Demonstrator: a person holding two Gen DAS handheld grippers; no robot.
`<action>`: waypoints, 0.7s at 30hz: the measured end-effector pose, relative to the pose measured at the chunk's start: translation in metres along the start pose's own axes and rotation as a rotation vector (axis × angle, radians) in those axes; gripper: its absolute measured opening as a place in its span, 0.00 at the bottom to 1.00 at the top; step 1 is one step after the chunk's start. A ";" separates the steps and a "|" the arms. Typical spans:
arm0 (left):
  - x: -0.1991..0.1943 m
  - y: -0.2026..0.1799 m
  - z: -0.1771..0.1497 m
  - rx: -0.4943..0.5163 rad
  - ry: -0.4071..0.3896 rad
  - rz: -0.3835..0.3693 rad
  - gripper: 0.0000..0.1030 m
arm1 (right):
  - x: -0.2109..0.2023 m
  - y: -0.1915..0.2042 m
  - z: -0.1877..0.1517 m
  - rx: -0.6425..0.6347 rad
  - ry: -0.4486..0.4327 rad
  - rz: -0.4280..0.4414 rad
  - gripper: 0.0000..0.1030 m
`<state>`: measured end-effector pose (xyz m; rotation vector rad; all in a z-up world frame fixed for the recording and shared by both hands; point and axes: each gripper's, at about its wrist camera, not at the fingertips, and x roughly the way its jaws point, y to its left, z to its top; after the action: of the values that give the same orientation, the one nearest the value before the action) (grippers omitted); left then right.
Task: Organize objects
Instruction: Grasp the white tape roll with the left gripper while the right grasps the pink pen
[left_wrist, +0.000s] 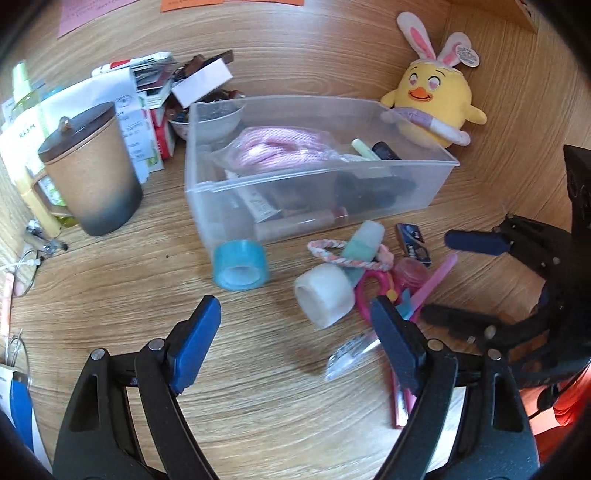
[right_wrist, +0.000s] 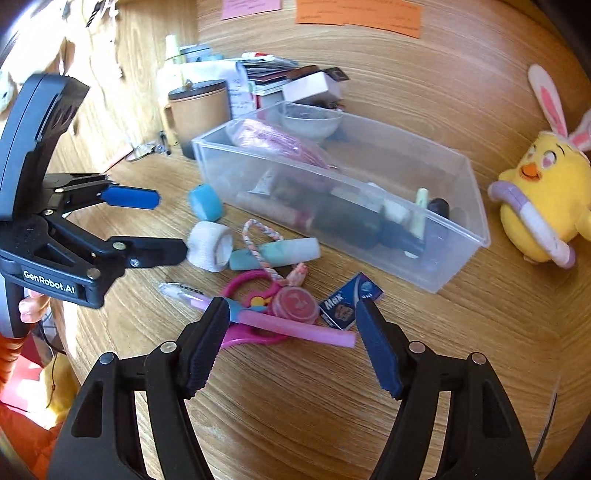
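On the table (left_wrist: 110, 302), left wrist view: left claw (left_wrist: 295, 343) jaws apart and empty, hanging short of the white tape roll (left_wrist: 323, 295) and blue tape roll (left_wrist: 240, 266), which lie loose just before the clear bin (left_wrist: 207, 177). Right wrist view: right claw (right_wrist: 291, 332) also apart and empty, low over the pink stick (right_wrist: 295, 326) and pink scissors (right_wrist: 255, 295) in the same heap. Judged step: reaching for a pickup; next needs each claw centred on one piece, closed, then lifted over the bin wall.

Pastel clutter on pale wood grain

A yellow chick plush (left_wrist: 432, 101) wears pink-and-white ears; the tape roll (left_wrist: 240, 266) is translucent blue, the bandage roll (left_wrist: 324, 295) white, the scissors (right_wrist: 255, 291) hot pink, the bin (left_wrist: 317, 206) clear, and the lidded cup (left_wrist: 90, 173) fades tan to charcoal.
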<state>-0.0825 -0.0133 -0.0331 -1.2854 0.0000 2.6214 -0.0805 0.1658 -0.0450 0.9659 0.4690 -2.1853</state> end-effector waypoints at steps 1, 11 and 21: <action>0.002 -0.003 0.002 0.002 -0.001 -0.006 0.80 | 0.001 0.002 0.000 -0.014 0.008 0.009 0.65; 0.033 -0.006 0.005 -0.036 0.082 -0.044 0.34 | 0.003 0.001 -0.014 -0.060 0.099 0.030 0.30; -0.010 0.009 -0.006 -0.061 -0.016 0.000 0.23 | -0.010 0.015 -0.025 -0.095 0.119 0.106 0.22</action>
<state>-0.0736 -0.0246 -0.0294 -1.2831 -0.0837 2.6508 -0.0523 0.1740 -0.0544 1.0487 0.5592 -2.0006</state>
